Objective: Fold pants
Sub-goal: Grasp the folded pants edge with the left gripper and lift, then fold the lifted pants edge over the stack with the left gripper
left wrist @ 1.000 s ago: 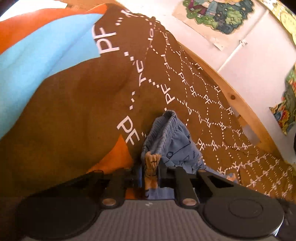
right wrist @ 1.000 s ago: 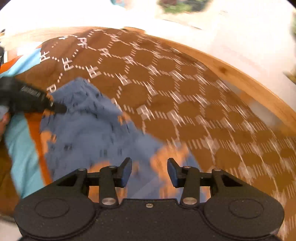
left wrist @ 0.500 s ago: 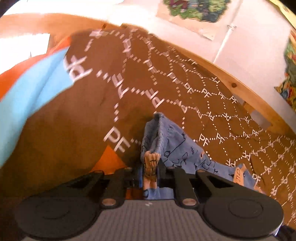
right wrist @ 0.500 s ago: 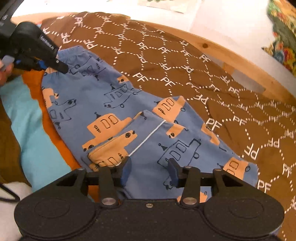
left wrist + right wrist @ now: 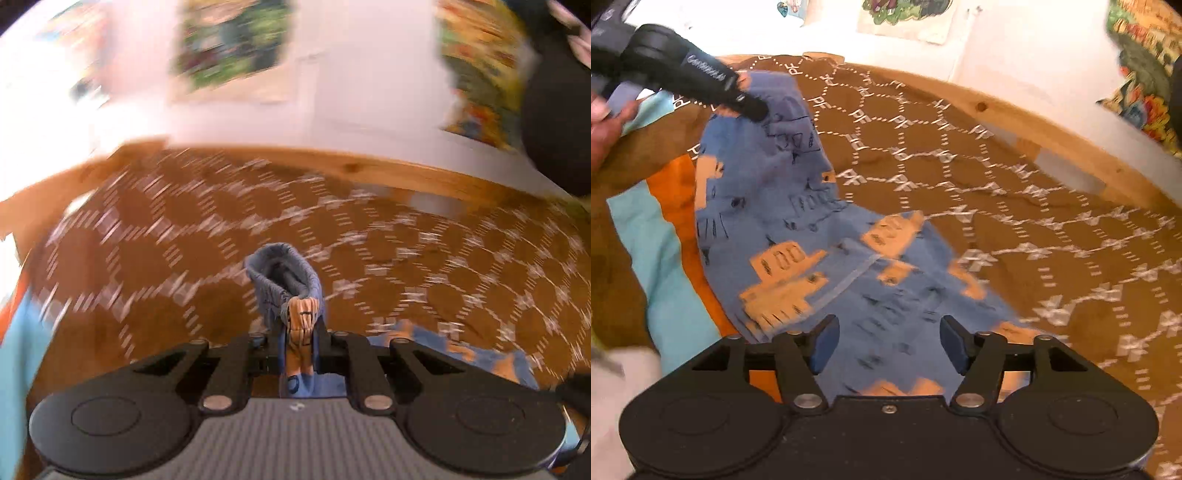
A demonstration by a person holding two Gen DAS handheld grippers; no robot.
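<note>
Lying across the brown patterned bedspread (image 5: 979, 155): blue pants (image 5: 798, 236), waistband bunched and pinched between the pressed-together fingers of the left gripper (image 5: 297, 341), legs spread just ahead of the right gripper (image 5: 886, 345), whose jaws, just widening, touch nothing.

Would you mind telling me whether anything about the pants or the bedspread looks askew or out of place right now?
Nothing looks damaged. The blue pants lie skewed and rumpled across the brown bedspread, one end pinched and lifted by the left claw. The right claw, jaws just opened, hovers over the other end, pressing on nothing.
</note>
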